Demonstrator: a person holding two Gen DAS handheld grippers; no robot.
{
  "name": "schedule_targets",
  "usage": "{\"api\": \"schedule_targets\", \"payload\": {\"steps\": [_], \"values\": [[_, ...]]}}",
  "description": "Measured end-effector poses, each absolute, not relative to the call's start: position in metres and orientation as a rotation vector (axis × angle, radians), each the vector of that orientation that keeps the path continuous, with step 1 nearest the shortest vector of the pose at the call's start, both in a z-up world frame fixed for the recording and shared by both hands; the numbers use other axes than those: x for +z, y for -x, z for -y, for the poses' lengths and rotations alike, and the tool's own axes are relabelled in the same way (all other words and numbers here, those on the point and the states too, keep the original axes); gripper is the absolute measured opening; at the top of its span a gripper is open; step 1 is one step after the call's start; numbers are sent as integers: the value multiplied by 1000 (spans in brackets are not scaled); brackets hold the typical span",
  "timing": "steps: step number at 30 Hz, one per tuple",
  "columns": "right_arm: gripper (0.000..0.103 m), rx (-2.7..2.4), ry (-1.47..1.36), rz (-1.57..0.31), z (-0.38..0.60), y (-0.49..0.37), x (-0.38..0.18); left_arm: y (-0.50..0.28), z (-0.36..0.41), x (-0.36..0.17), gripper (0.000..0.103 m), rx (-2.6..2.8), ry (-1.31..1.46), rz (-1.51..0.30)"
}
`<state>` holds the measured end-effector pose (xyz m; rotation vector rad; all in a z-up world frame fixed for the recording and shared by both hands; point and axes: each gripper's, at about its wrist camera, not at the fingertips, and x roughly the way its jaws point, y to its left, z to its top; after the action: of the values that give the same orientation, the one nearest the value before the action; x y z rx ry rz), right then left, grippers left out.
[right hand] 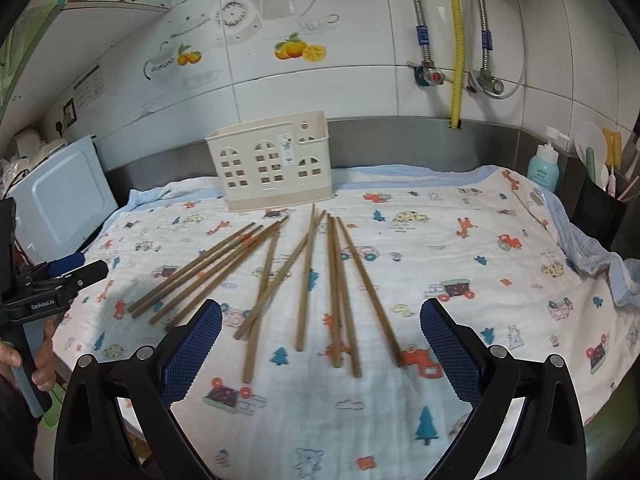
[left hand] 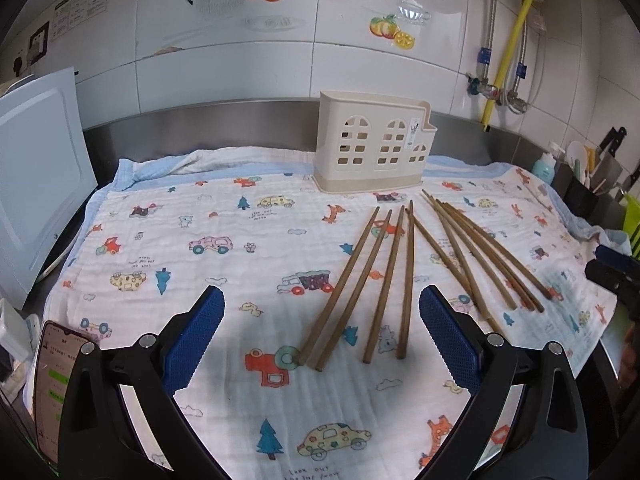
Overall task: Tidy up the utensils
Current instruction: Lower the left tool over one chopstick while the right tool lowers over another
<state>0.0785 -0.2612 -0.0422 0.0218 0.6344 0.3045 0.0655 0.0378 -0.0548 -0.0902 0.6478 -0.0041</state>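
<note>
brown wooden chopsticks lie fanned on a cartoon-printed white cloth, near a cream plastic utensil holder. left gripper and right gripper both gape wide, holding nothing.

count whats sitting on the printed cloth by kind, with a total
wooden chopsticks: 10
cream utensil holder: 1
total: 11
</note>
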Motion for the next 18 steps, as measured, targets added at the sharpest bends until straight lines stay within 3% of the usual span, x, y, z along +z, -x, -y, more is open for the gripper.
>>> {"api": "schedule_targets", "payload": {"steps": [5,7,8,11,18], "values": [[95,278,-11,-648,269,-90,-48,-76,-43,-62,96,-5,94,-670],[95,273,-19,-653,272,-94,-51,-79,-44,-64,85,-11,95,-677],[94,274,-25,-656,273,-96,-53,-81,-45,-66,84,-14,98,-684],[81,288,-33,-669,271,-100,-57,-88,-47,-71,76,-32,110,-701],[71,323,-40,-698,258,-109,-67,-104,-43,-79,65,-58,84,-730]]}}
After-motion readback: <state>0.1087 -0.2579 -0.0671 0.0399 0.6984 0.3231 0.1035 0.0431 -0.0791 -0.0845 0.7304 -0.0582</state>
